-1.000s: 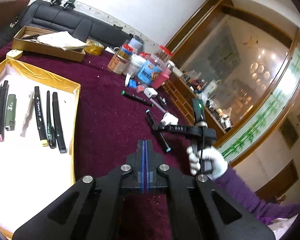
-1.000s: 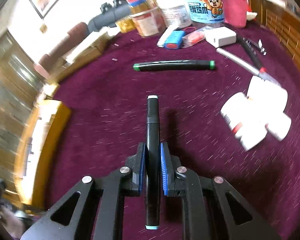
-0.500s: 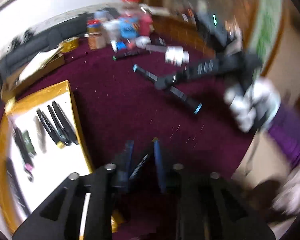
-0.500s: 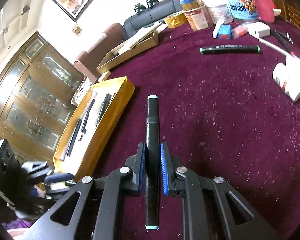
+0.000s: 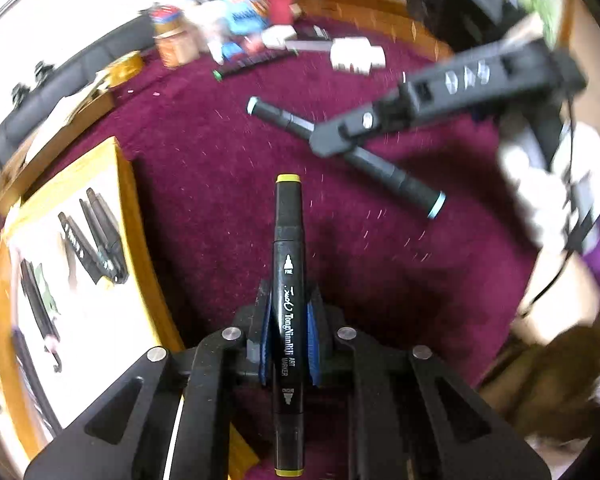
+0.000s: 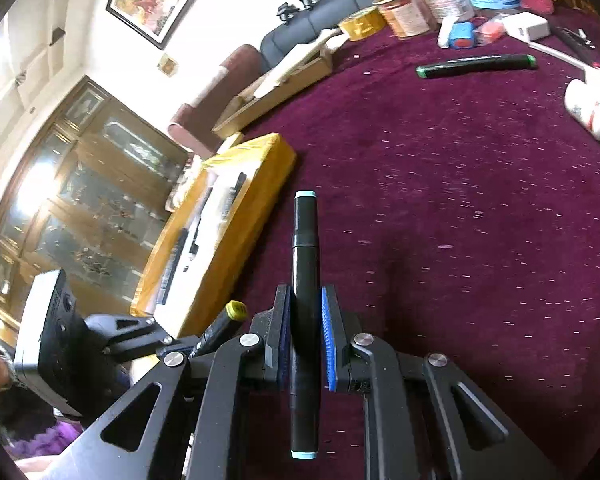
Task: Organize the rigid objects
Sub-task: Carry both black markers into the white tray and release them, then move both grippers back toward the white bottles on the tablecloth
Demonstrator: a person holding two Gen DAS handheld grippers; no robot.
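Left wrist view: the left gripper [image 5: 288, 332], empty and closed a second ago, now has its fingers clamped on a yellow-capped marker [image 5: 288, 280]. The right gripper [image 6: 305, 340] still pinches a teal-capped marker [image 6: 305, 280] above the desk [image 6: 460, 220]. Both look ready for the yellow tray [image 5: 140, 264] at left, where other pens lie.

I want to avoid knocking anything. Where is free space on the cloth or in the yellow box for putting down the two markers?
Free: the purple cloth between the yellow box and the green-capped marker; also the white floor of the box at its near end, beside the pens. Crowded: the far edge, around the jars and white charger.
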